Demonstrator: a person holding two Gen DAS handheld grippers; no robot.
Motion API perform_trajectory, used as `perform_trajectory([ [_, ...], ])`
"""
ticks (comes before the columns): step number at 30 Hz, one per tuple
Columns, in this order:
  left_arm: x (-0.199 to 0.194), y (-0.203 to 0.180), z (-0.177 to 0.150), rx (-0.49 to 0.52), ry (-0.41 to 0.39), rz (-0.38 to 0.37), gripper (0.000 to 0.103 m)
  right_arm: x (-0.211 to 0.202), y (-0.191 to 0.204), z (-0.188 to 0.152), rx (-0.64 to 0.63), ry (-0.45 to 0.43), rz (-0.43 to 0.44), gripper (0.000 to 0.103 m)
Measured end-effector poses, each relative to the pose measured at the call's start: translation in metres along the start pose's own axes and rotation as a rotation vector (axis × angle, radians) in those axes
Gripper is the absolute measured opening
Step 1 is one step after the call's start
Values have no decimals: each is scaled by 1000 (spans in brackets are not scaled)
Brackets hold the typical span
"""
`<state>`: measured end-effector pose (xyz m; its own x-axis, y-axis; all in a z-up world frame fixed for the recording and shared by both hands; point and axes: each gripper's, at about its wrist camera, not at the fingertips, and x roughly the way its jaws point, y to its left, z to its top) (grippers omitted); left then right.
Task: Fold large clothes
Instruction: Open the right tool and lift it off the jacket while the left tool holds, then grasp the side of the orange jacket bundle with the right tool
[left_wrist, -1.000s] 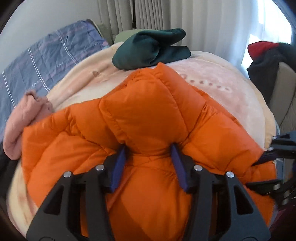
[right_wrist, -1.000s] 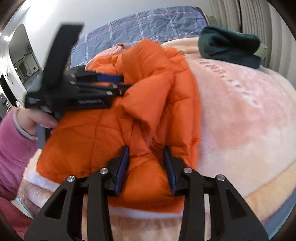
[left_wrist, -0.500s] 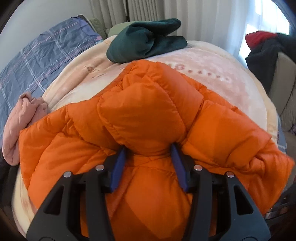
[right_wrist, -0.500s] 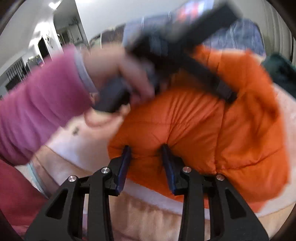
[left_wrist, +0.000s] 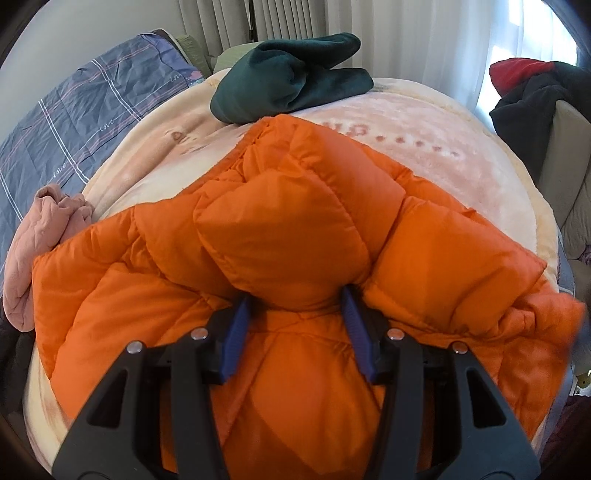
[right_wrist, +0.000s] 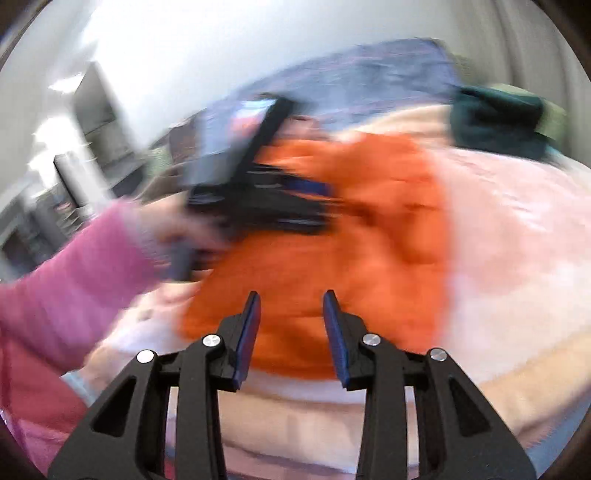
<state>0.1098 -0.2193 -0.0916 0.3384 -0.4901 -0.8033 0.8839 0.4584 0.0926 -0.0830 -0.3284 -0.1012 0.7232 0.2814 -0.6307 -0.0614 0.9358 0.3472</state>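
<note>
An orange puffer jacket lies bunched on a peach blanket spread over the bed. My left gripper is shut on a thick fold of it near the front, and padded fabric bulges up between the blue pads. In the blurred right wrist view, a hand in a pink sleeve holds that left gripper against the jacket. My right gripper hovers above the jacket's near hem. Its jaws are closing and no fabric is pinched between them.
A folded dark green garment sits at the far side of the blanket. A crumpled pink garment lies at the left by a blue plaid quilt. Dark and red clothes are piled on a chair at the right. Curtains hang behind.
The right gripper came off the jacket fabric it had between its pads, swung about, and its jaws narrowed. It has left the left wrist view. The left gripper kept its hold.
</note>
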Motion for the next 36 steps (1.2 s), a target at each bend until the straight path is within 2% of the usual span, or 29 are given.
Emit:
perform_trajectory([
  [1,0,0,0,-2,-2,0,51,9,-10,-3,17,35,-65,10],
  [3,-1,-2,0,2,-6,2,51,27,-33,-17,104,88,-60,3],
  [5,-1,-3,0,7,-10,8,51,29,-43,-20,213,92,-3,3],
  [10,-2,-1,0,-2,-14,1,51,6,-38,-9,163,70,-13,12],
  [13,-2,-1,-1,-1,-18,4,51,-12,-32,3,128,4,-51,20],
  [16,-2,-1,-1,-1,-17,5,51,-21,-26,23,66,-73,-17,20],
  [20,-4,0,-1,-4,-21,6,51,-10,-16,56,-12,-148,26,20],
  [22,-5,-1,-3,-7,-25,5,51,10,-15,65,-23,-126,20,20],
  [23,-5,0,-3,-9,-28,3,51,32,-21,62,-33,-69,-61,20],
  [25,-4,3,-3,-25,-37,-5,51,66,-49,43,-9,28,-164,15],
  [27,0,-2,-1,-9,-31,8,51,79,-72,32,122,30,-68,15],
  [28,1,-5,0,6,-31,21,51,76,-76,34,169,35,-62,15],
  [30,2,-6,1,12,-29,25,51,73,-69,35,139,41,-106,15],
  [31,1,-5,0,9,-32,19,51,70,-66,35,130,46,-119,17],
  [33,-2,0,-3,-9,-49,4,51,51,-71,37,215,41,-59,23],
  [35,-3,2,-6,-21,-59,-5,51,26,-87,31,358,7,57,49],
  [36,-3,3,-6,-23,-61,-8,51,17,-95,25,413,-8,78,62],
])
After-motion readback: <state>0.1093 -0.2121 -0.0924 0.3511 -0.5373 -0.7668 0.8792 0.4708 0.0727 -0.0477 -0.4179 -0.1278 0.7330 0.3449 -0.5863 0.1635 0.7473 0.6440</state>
